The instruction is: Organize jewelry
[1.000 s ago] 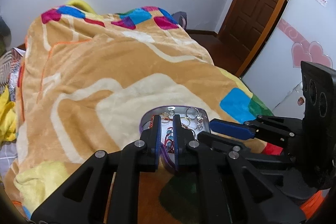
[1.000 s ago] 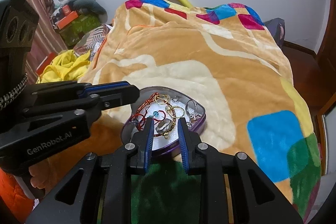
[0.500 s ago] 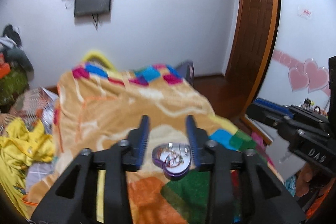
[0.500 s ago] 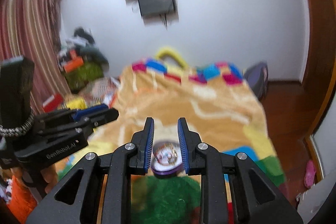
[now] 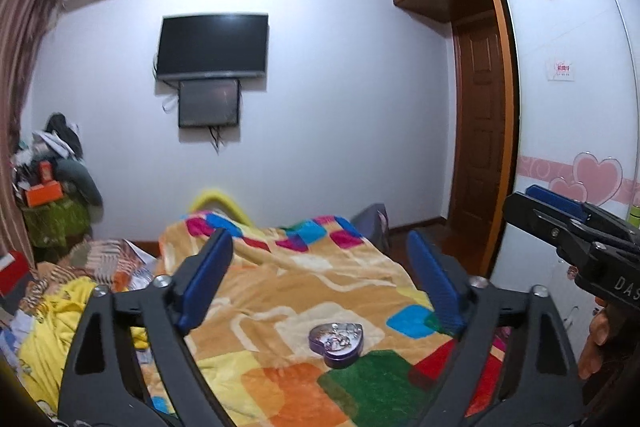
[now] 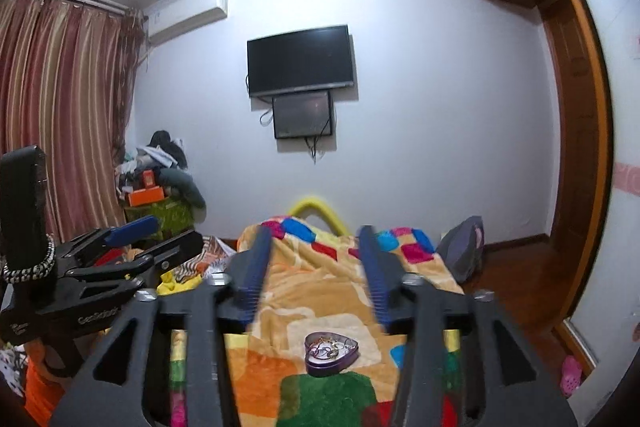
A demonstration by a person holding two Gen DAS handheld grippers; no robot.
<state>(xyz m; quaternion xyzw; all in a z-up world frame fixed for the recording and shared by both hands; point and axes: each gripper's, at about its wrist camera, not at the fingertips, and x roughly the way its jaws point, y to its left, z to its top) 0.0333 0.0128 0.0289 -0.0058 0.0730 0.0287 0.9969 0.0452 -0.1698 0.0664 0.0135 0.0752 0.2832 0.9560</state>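
1. The left gripper [image 5: 320, 283] points almost level across the bed, its jaws opening with nothing between them.
2. The right gripper [image 6: 316, 271] also points nearly level, jaws opening and empty.
3. The heart-shaped purple tin [image 5: 336, 339] sits on the patterned blanket [image 5: 304, 283], well below both.
4. The jewelry [image 6: 328, 345] inside is too small to sort out.

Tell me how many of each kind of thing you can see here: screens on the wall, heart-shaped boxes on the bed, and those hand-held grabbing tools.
Screens on the wall: 2, the large black screen and the smaller screen just under it.
Heart-shaped boxes: 1, the purple tin with jewelry inside, on the blanket.
Grabbing tools: 2, the left gripper and the right gripper, fingers apart and opening, nothing between them.
Total: 5
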